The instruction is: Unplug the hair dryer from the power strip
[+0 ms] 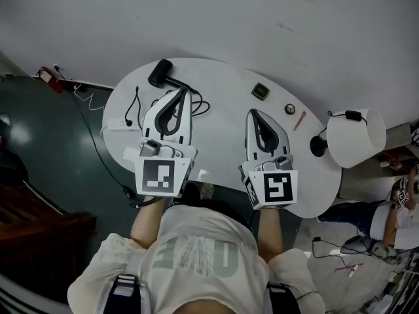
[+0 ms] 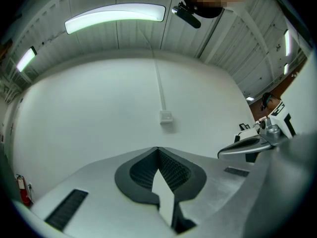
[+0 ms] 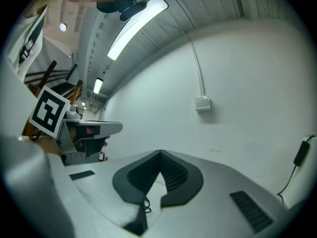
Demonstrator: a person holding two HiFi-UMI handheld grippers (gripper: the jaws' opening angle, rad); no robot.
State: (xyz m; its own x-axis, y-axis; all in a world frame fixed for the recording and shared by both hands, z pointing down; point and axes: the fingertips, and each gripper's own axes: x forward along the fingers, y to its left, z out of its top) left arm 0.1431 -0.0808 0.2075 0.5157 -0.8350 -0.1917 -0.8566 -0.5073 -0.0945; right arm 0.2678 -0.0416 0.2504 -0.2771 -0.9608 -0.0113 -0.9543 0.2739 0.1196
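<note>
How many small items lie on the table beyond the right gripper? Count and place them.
3: dark square object farthest back, round object right of it, pink stick nearest the lamp.

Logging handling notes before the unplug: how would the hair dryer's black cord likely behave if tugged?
The cord lies in loose curves on the table, so it is probably floppy and would straighten before pulling anything. It looks thin, likely light. The hair dryer lies near the table's far edge; a hard tug might drag it.

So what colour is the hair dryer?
The hair dryer is black, clearest in the head view.
</note>
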